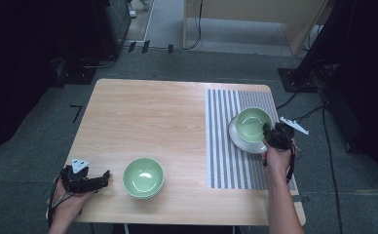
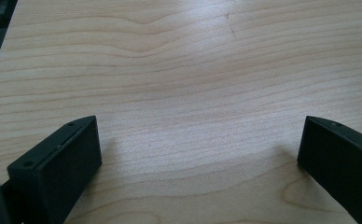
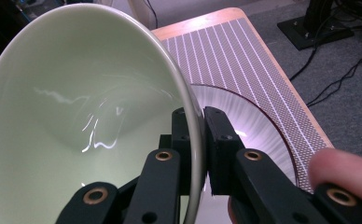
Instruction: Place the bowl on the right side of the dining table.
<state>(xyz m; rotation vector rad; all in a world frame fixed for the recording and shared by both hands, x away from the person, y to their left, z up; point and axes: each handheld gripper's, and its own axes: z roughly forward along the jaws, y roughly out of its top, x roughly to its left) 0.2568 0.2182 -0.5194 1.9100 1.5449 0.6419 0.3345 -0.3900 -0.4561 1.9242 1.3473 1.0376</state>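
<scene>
High view: the right gripper (image 1: 270, 132) clamps the rim of an empty green bowl (image 1: 252, 124) over a white plate (image 1: 240, 139) on the striped mat (image 1: 226, 161). Left of the mat sit stacked bowls (image 1: 143, 177), then the left gripper (image 1: 104, 176), level, jaws apart.

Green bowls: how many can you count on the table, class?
2. One green bowl sits near the front edge of the bare wood; the other bowl, gripped at its rim by the right tongs, is over the white plate.

The green bowl (image 3: 76, 116) is cut off at the left and bottom edges in the right gripper view, and it hides most of the white plate (image 3: 258, 130) behind it.
</scene>
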